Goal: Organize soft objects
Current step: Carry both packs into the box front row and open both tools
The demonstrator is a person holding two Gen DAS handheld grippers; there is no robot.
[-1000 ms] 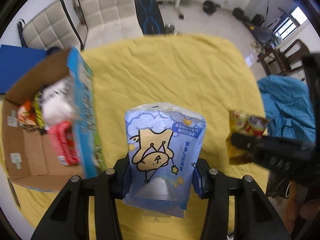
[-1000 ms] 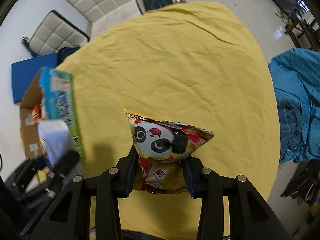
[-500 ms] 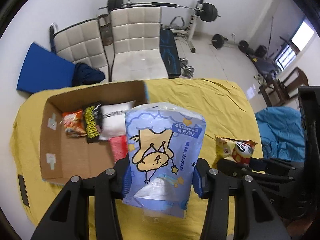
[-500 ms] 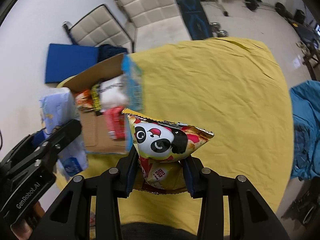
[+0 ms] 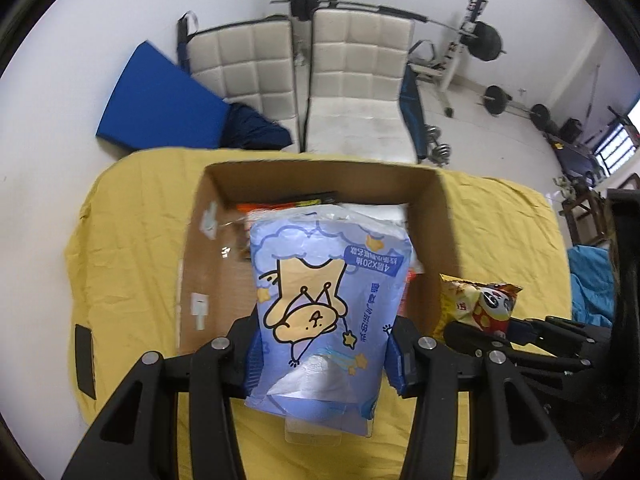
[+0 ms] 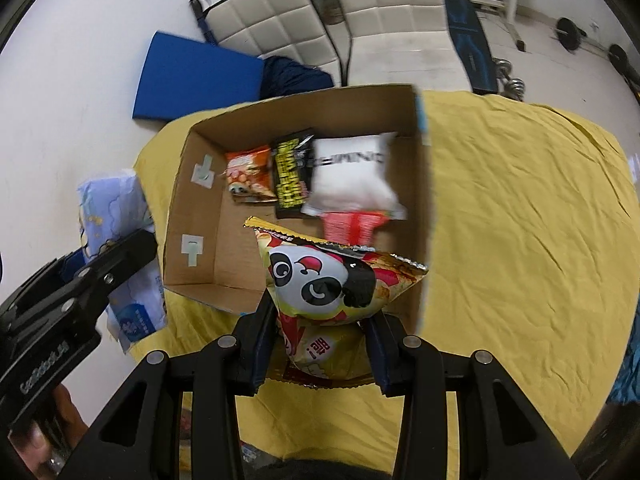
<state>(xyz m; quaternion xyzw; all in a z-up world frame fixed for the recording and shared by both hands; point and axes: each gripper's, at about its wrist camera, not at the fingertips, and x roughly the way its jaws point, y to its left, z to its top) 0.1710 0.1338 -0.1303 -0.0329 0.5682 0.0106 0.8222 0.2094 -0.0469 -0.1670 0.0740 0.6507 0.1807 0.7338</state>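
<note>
Now, two grippers, one pack each. Left gripper (image 5: 324,354) clamped on one blue tissue pack (image 5: 326,300), printed cartoon upside down, held above near edge of box (image 5: 192,248). Right gripper (image 6: 320,354) clamped on one panda snack bag (image 6: 332,280), held over near right corner of same box.

Inside box, right wrist view, left to right: one orange snack bag (image 6: 246,174), one black-yellow packet (image 6: 290,172), one white pouch (image 6: 350,178), one red pack (image 6: 352,226) partly under pouch. Four items in all, bunched toward far right side. Two tape patches on left inner wall. Blue strip along right wall's top edge.

One box only, open top, resting on yellow cloth (image 6: 520,220), wrinkled, covering whole table. One dark patch at cloth's left edge in left wrist view, cannot tell what.

Beyond table: one blue mat (image 5: 160,100) leaning on white wall, dark cloth heap beside it, two white quilted chairs (image 5: 352,76) side by side, one bench, barbell and weight plates at right. Blue fabric (image 5: 592,284) at far right beside table.
</note>
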